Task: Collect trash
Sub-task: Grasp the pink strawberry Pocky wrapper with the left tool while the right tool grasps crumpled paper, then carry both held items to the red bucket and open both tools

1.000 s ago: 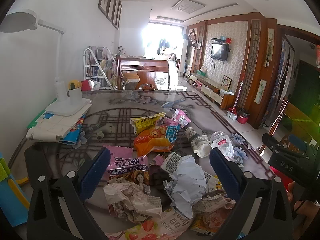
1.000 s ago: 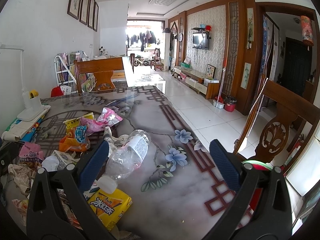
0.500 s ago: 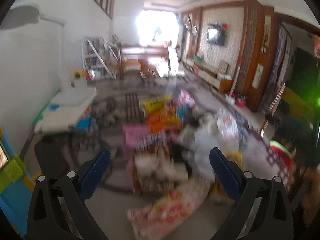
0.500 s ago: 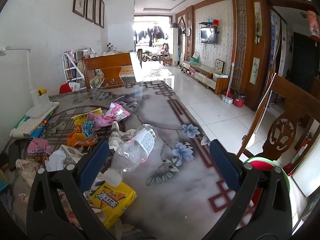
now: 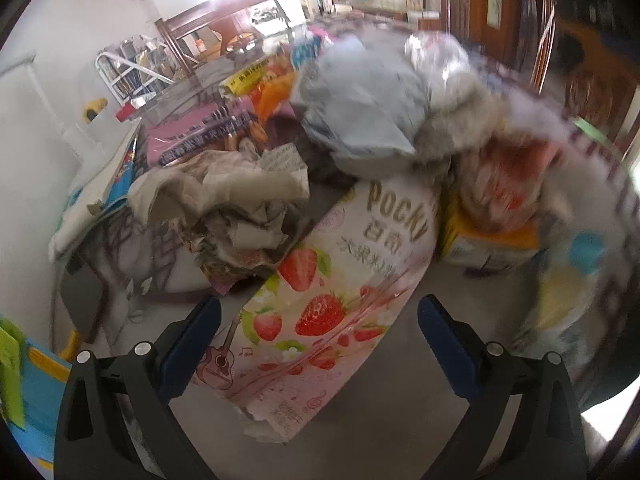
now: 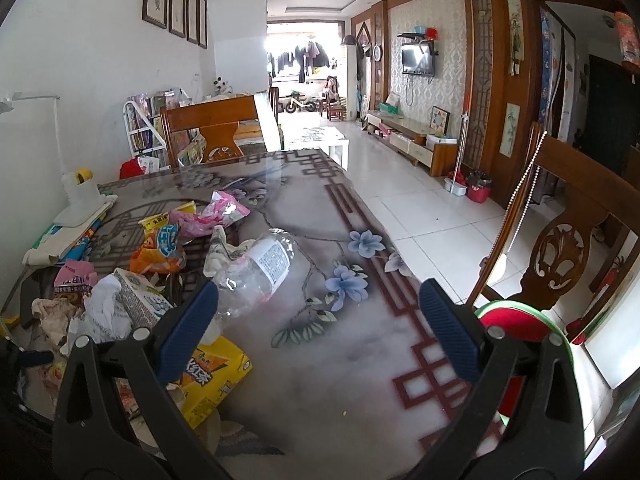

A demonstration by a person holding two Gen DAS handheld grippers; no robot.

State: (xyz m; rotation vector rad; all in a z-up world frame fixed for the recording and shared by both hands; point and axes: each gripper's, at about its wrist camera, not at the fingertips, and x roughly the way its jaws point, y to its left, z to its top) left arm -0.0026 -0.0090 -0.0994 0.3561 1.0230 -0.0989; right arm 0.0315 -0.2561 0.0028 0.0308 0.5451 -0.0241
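Observation:
A heap of trash lies on the patterned table [image 6: 320, 360]. In the left wrist view my left gripper [image 5: 319, 322] is open, low over a pink strawberry Pocky wrapper [image 5: 332, 292] that lies between its fingers. Behind it are crumpled newspaper [image 5: 224, 200] and a crumpled white paper [image 5: 360, 104]. In the right wrist view my right gripper [image 6: 319, 316] is open and empty above the table; a clear plastic bottle [image 6: 256, 272] lies by its left finger, beside a yellow packet [image 6: 208, 380].
A white desk lamp [image 6: 80, 196] and books stand at the table's far left. Wooden chairs stand at the far end [image 6: 216, 128] and at the right [image 6: 560, 248]. A red and green bin [image 6: 516, 324] sits below the table's right edge.
My left gripper has dropped and moved forward close to the trash heap, so the Pocky wrapper now lies between its fingers. My right gripper has drawn back slightly and stays open.

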